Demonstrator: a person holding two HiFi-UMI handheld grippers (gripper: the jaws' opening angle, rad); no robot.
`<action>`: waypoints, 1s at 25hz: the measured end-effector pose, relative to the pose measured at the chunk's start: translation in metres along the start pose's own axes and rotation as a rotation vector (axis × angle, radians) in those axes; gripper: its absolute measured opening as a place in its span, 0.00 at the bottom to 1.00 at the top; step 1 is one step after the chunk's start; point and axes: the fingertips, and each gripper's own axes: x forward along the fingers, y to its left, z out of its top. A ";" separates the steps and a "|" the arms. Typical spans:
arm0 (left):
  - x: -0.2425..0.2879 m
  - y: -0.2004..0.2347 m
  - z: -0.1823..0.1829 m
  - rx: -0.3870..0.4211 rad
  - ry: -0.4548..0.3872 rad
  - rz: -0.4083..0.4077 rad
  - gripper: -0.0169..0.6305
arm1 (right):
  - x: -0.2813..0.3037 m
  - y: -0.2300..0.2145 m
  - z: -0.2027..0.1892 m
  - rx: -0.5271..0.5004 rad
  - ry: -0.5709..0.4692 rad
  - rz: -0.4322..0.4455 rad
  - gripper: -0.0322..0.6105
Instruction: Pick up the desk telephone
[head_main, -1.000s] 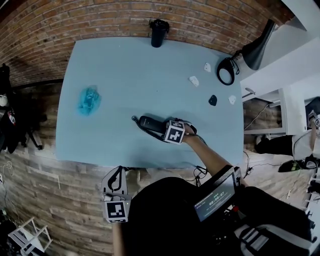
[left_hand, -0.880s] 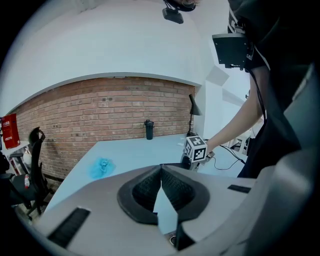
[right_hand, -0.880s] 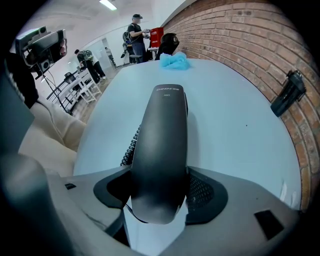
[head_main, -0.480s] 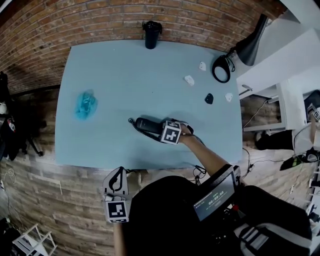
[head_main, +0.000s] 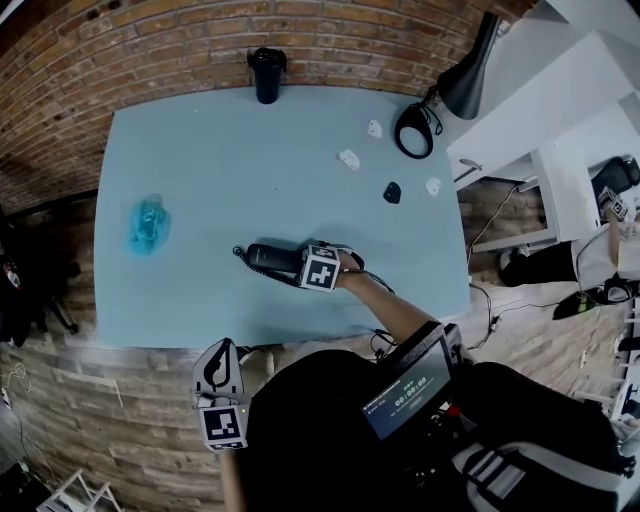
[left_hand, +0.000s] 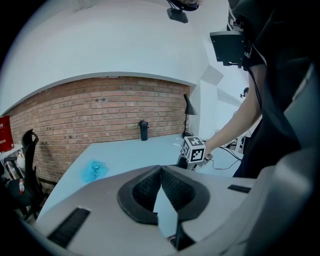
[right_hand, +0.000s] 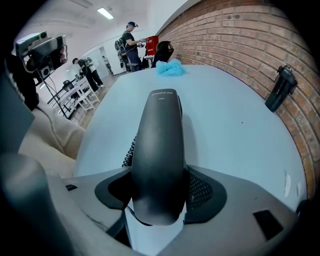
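Black mesh pads (right_hand: 202, 192) of the right claw (right_hand: 159, 195) flank the near end of the telephone handset (right_hand: 161, 130). The jaws have just been closing and seem to bear on both its sides. The handset lies flat on the pale blue table (right_hand: 235, 135), stretching straight ahead of the claw.

I judge the grasp only half settled. Finish the squeeze before any lift, because the shell is smooth and rounded and could slip out forward. Held this near one end, the far end will likely sag, so raise it slowly and keep it level. The coiled cord (right_hand: 129, 150) trails just left of the claw, so lift straight up to let it follow without snagging.

Farther ahead sits a crumpled blue thing (right_hand: 170, 67), well apart. The left claw (left_hand: 161, 172), clenched on nothing, hangs well back off the table edge and need not help.
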 end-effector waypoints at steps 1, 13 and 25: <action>0.000 0.000 0.000 -0.003 -0.004 -0.001 0.07 | 0.000 0.000 0.000 0.002 -0.006 -0.002 0.48; 0.004 0.000 0.002 0.018 -0.014 -0.016 0.07 | -0.003 -0.002 -0.003 0.060 -0.054 -0.020 0.48; 0.005 -0.002 -0.001 0.025 -0.005 -0.043 0.07 | -0.007 0.013 0.011 0.116 -0.131 -0.020 0.48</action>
